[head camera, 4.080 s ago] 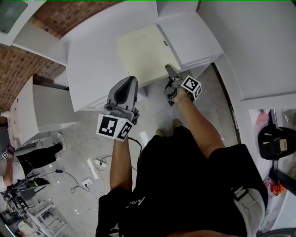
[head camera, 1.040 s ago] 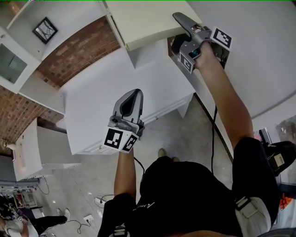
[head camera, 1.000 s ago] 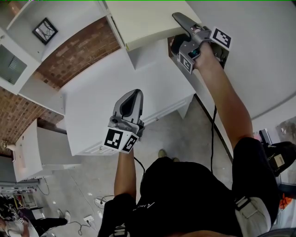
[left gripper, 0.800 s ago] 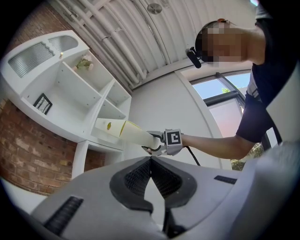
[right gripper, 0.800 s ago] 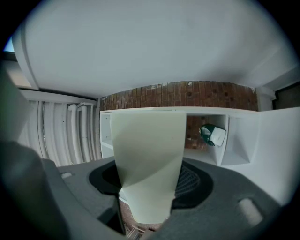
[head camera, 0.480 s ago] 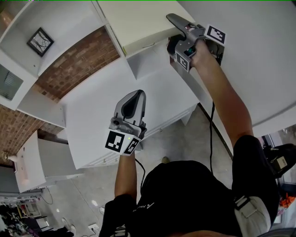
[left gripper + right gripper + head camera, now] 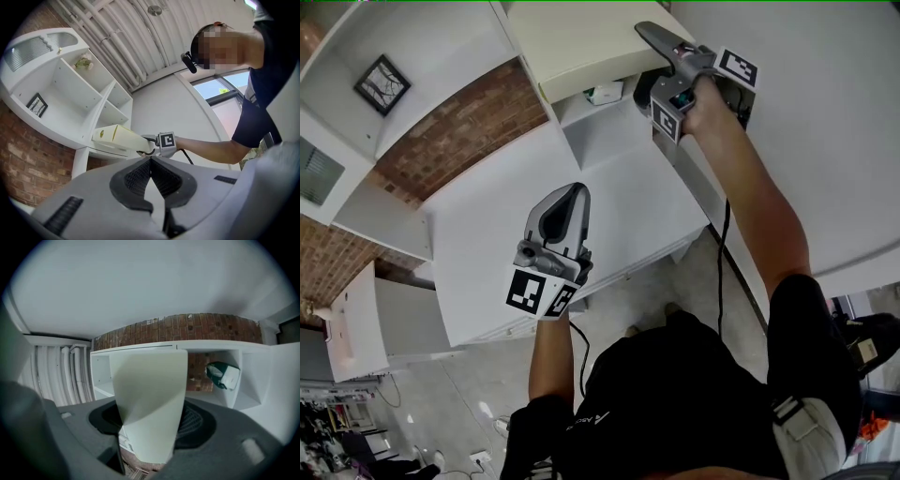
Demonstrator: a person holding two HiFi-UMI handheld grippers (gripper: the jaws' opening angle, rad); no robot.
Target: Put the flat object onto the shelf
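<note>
The flat object (image 7: 581, 37) is a thin cream box, held up level against the front of the white shelf unit (image 7: 441, 56). My right gripper (image 7: 649, 47) is shut on the box's near edge, one jaw above it and one below. In the right gripper view the box (image 7: 150, 404) fills the middle between the pads and points at the shelf (image 7: 140, 348). My left gripper (image 7: 570, 192) is shut and holds nothing, hovering over the white cabinet top (image 7: 487, 234). The left gripper view shows the box (image 7: 117, 137) at a shelf board, with the right gripper (image 7: 152, 145) behind it.
A green and white package (image 7: 223, 374) lies in the compartment to the right of the box, also visible from the head view (image 7: 605, 92). A framed picture (image 7: 380, 82) stands in a compartment at the left. Brick wall (image 7: 469, 122) shows behind the shelves. A white wall (image 7: 825, 122) runs close on the right.
The right gripper has lifted the box from the cabinet top up to shelf height and pushed it a little further in. The left gripper has barely moved.
</note>
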